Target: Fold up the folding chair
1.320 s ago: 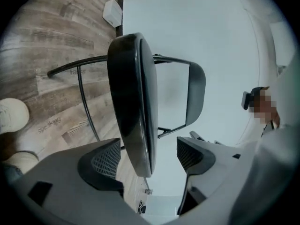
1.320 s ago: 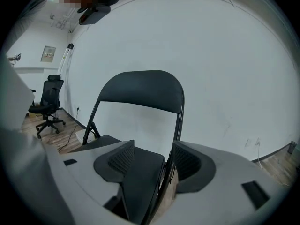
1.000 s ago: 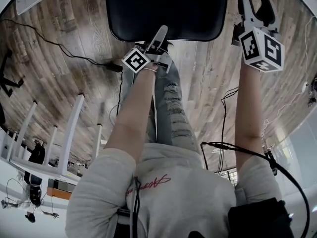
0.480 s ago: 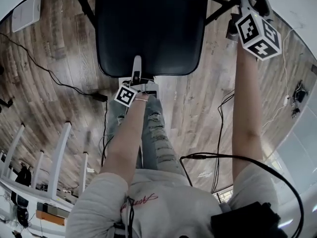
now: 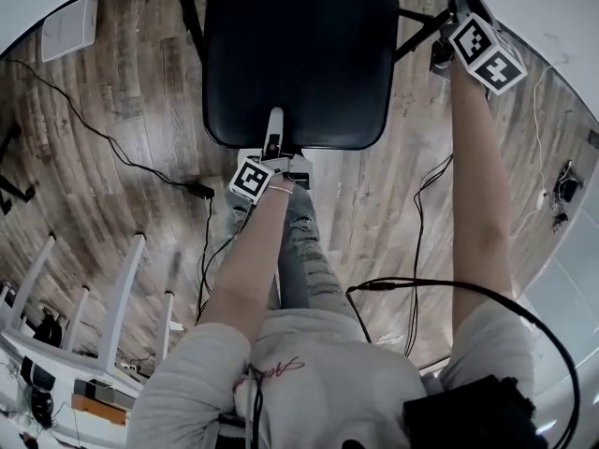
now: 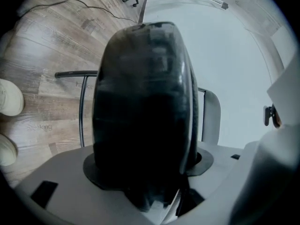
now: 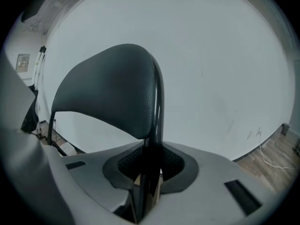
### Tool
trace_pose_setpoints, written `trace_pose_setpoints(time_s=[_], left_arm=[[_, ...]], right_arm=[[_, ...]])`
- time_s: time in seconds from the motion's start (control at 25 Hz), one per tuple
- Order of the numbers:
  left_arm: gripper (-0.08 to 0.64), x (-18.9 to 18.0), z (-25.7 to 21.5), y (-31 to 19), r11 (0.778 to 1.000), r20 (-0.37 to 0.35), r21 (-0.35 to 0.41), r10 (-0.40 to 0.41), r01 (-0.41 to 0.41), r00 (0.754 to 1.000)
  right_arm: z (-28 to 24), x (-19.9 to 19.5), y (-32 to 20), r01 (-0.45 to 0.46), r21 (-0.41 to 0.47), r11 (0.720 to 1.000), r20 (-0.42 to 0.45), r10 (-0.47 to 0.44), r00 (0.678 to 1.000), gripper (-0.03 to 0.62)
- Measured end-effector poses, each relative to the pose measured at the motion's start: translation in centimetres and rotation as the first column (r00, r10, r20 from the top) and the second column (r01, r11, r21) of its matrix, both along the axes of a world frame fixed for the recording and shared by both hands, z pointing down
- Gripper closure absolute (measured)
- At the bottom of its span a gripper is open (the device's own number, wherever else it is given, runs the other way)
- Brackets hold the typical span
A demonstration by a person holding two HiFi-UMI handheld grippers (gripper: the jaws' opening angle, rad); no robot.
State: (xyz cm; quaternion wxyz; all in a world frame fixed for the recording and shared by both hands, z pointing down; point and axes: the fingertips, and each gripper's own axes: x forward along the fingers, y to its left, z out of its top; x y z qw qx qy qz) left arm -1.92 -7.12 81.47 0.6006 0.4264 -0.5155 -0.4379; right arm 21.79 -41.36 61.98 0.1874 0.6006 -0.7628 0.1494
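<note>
The folding chair stands open in front of me, its black padded seat (image 5: 298,59) at the top middle of the head view. My left gripper (image 5: 273,137) is at the seat's front edge. In the left gripper view the seat (image 6: 140,102) fills the gap of the left gripper (image 6: 147,130), whose wide jaws are closing and press on it. My right gripper (image 5: 460,7) reaches to the top right. There the black backrest (image 7: 112,93) has its side edge between the pads of the right gripper (image 7: 152,158), whose jaws are closing tight on it.
Black frame tubes (image 5: 416,26) run under the seat, and one leg (image 6: 80,107) shows beside it. Cables (image 5: 122,148) trail over the wood floor. A white rack (image 5: 122,288) stands at lower left. My shoes (image 6: 9,97) are close to the chair. A white wall (image 7: 225,55) lies behind the backrest.
My left gripper has straightened and slid onto the seat's front edge. The right gripper has moved farther away, up to the backrest at the top right.
</note>
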Motion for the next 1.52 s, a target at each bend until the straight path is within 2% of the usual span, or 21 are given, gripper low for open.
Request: trace_pose_setpoints(time_s=[0.12,0.4,0.52,0.72,1.0,1.2,1.28,1.32,1.44,1.48,1.52], left_arm=[[0.212,-0.7,-1.4,-1.1,0.997,0.015,-0.079,0.025,-0.024,1.0],[0.219,-1.4,-5.5,-5.0,0.962,0.007,-0.269,0.045,-0.042,0.999],[0.218,-1.6,-6.9,-7.0,0.941,0.014,-0.337,0.045,-0.038,0.999],[0.218,-2.3,-9.5,-10.7,0.9,0.013,-0.436,0.036,-0.027,0.999],[0.229,-3.0,-12.5,-14.4,0.823,0.025,-0.568,0.008,0.008,1.0],[0.298,-3.6,-16.5,-19.9,0.791,0.046,-0.611,0.002,0.026,0.999],[0.335,-4.0,-18.5,-22.8,0.789,0.05,-0.614,0.002,0.029,0.999],[0.353,-4.2,-19.5,-24.5,0.797,0.053,-0.604,0.0,0.033,0.999],[0.418,-5.1,-22.5,-30.6,0.841,0.074,-0.538,-0.022,0.059,0.997],[0.417,-5.4,-22.9,-32.4,0.838,0.08,-0.541,-0.027,0.066,0.996],[0.419,-5.6,-23.2,-33.8,0.822,0.086,-0.565,-0.028,0.071,0.996]], right_arm=[[-0.7,0.2,-0.8,-0.043,0.001,0.999,0.025,0.043,0.999,0.515],[-2.7,0.2,-3.5,-0.087,-0.03,0.996,0.023,0.088,0.996,0.517],[-3.0,0.4,-5.1,-0.09,-0.014,0.996,0.051,0.091,0.995,0.517],[-4.2,-0.3,-8.0,-0.074,-0.046,0.996,0.045,0.076,0.996,0.517],[-4.7,-0.9,-9.5,-0.027,-0.069,0.997,0.062,0.031,0.998,0.517],[-6.2,-1.4,-10.9,0.055,-0.112,0.992,0.079,-0.046,0.996,0.518],[-6.9,-1.7,-11.4,0.089,-0.137,0.987,0.075,-0.079,0.994,0.518],[-7.2,-1.9,-11.6,0.104,-0.148,0.983,0.064,-0.096,0.993,0.518],[-8.2,-2.7,-12.7,0.165,-0.171,0.971,0.039,-0.16,0.986,0.518],[-8.4,-3.0,-13.1,0.185,-0.179,0.966,0.038,-0.181,0.983,0.518],[-8.6,-3.2,-13.3,0.204,-0.187,0.961,0.038,-0.2,0.979,0.518]])
